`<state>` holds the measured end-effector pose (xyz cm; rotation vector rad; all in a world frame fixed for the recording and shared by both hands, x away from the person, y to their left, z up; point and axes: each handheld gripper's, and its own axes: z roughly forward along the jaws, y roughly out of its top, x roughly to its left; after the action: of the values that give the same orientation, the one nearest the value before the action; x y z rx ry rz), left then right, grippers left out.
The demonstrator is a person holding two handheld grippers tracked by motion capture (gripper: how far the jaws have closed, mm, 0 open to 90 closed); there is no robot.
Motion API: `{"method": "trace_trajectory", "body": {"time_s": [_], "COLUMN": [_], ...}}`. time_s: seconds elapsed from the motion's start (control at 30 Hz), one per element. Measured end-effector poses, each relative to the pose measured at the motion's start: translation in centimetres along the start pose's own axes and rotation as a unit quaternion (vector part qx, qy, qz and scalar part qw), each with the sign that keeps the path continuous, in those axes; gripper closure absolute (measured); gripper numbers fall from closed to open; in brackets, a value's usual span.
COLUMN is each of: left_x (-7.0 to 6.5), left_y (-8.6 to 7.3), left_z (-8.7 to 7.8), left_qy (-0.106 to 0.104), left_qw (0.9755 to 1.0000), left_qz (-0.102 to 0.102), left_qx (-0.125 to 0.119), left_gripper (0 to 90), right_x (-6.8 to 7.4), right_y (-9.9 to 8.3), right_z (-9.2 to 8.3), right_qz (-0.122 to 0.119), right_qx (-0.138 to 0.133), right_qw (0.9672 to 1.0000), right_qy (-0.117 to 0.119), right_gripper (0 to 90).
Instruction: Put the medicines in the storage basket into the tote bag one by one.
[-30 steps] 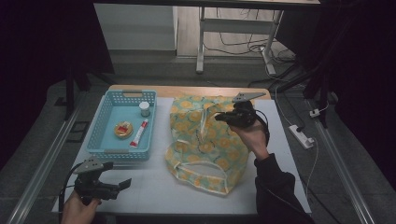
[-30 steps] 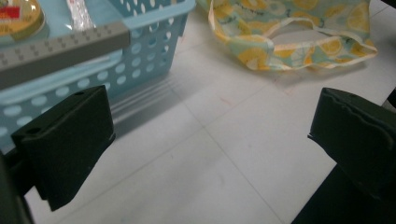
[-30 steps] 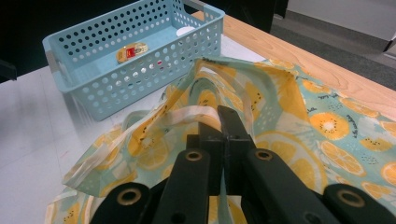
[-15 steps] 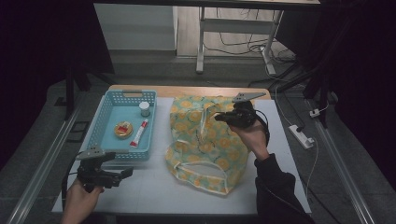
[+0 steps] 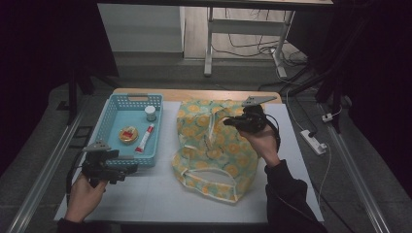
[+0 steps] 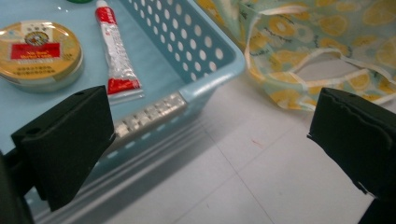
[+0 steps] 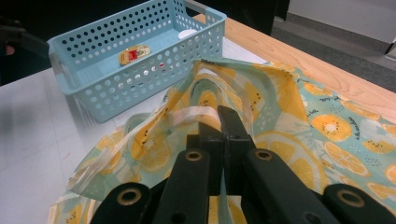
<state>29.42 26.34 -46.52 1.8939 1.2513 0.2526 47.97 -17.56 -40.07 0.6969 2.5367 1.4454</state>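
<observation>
A teal bag point(image 5: 214, 150) printed with lemon slices lies crumpled on the white table top. My right gripper point(image 5: 228, 121) is shut on a fold of the bag's fabric near its strap point(image 7: 219, 121) and holds it raised. To the left, a light blue perforated basket point(image 5: 109, 116) holds a round gold tin point(image 5: 128, 134), a red and white tube point(image 5: 144, 138) and a small white jar point(image 5: 150, 112). My left gripper point(image 5: 131, 170) hangs open at the basket's near right corner point(image 6: 210, 116), with nothing between its fingers. Past those jaws I see the tin point(image 6: 39, 51) and the tube point(image 6: 116, 56).
The table's wooden far edge point(image 5: 194, 94) runs behind the basket and the bag. A white power strip point(image 5: 313, 141) lies on the floor to the right. Metal rails point(image 5: 48, 170) flank the table. Bare white surface point(image 5: 160, 194) lies in front of the basket and bag.
My left gripper has moved right and slightly up, from the table's near left corner to the basket's near right corner. The right gripper and the bag have stayed put.
</observation>
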Motion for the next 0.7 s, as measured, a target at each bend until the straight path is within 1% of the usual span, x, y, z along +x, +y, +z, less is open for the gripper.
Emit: {"method": "trace_trajectory", "body": {"time_s": [0.1, 0.23, 0.3, 0.5, 0.7], "left_x": [0.6, 1.3, 1.7, 2.7, 3.8], "left_y": [0.8, 1.8, 2.2, 3.3, 4.4], "left_z": [0.3, 0.9, 1.2, 1.9, 2.4], "left_qy": [0.005, 0.015, 0.019, 0.028, 0.050], "left_qw": [1.0000, 0.9998, 0.9997, 0.9994, 0.9982], "left_qz": [-0.001, 0.002, 0.002, -0.002, 0.005], "left_qx": [0.000, 0.012, 0.013, 0.023, 0.032], "left_gripper": [0.1, 0.0, 0.0, 0.0, 0.0], "right_x": [0.0, 0.0, 0.0, 0.0, 0.0], "right_y": [0.0, 0.1, 0.1, 0.1, 0.0], "right_z": [-0.1, -0.2, -0.2, -0.3, -0.2], "right_qz": [-0.001, -0.002, -0.002, -0.003, -0.003], "right_qx": [-0.001, -0.004, -0.004, -0.005, -0.003], "right_qw": [1.0000, 1.0000, 1.0000, 1.0000, 1.0000], "right_qy": [-0.001, 0.001, 0.001, 0.001, 0.001], "right_gripper": [90.0, 90.0, 90.0, 90.0, 90.0]}}
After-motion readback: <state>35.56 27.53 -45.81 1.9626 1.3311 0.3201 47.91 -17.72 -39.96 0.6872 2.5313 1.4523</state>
